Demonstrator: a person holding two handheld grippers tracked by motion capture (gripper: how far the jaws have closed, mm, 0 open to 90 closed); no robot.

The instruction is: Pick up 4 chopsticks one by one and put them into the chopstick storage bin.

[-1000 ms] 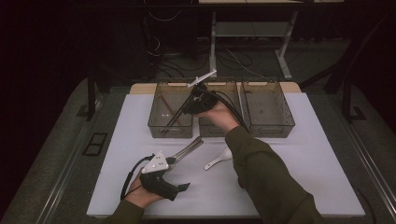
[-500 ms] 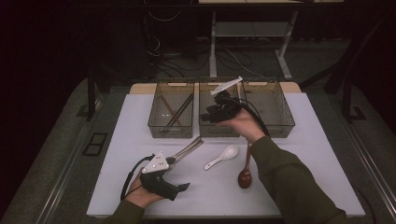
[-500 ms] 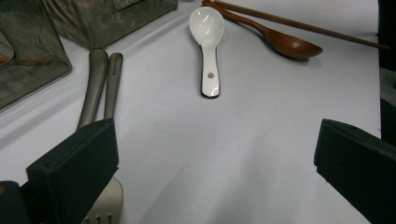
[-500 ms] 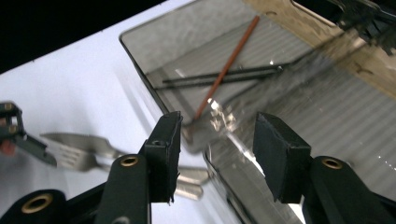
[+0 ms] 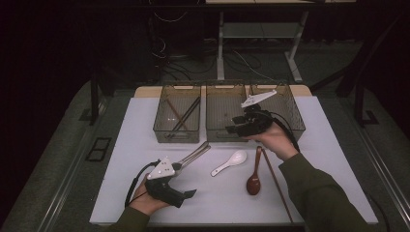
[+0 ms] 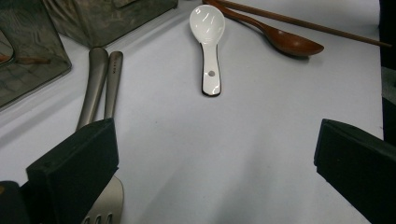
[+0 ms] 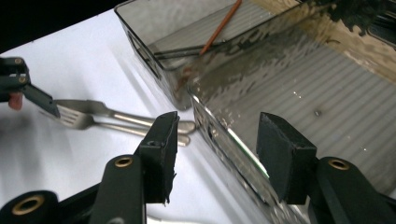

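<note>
My left gripper (image 5: 186, 180) rests on the white mat (image 5: 319, 145) at the front left, open wide, with bare mat between its jaws (image 6: 215, 158). Its left jaw sits over the tines of two metal forks (image 5: 192, 156) (image 6: 95, 81). A white ceramic spoon (image 5: 229, 163) (image 6: 208, 46), a brown wooden spoon (image 5: 255, 176) (image 6: 280, 39) and a loose chopstick (image 5: 275, 179) lie mid-mat. My right gripper (image 5: 233, 129) (image 7: 217, 149) hovers at the middle bin's front wall (image 7: 233, 140). Its jaws have just been opening and nothing is between them.
Three clear bins stand in a row at the back of the mat: the left bin (image 5: 177, 130) holds chopsticks (image 7: 219, 28), beside it stand the middle bin (image 5: 225, 89) and the right bin (image 5: 292, 116). Dark floor with cables and table legs lies behind.
My right hand has moved right and nearer the person, from over the left bin to the middle bin's front wall. The arm no longer covers the wooden spoon and chopstick. The left gripper stayed put.
</note>
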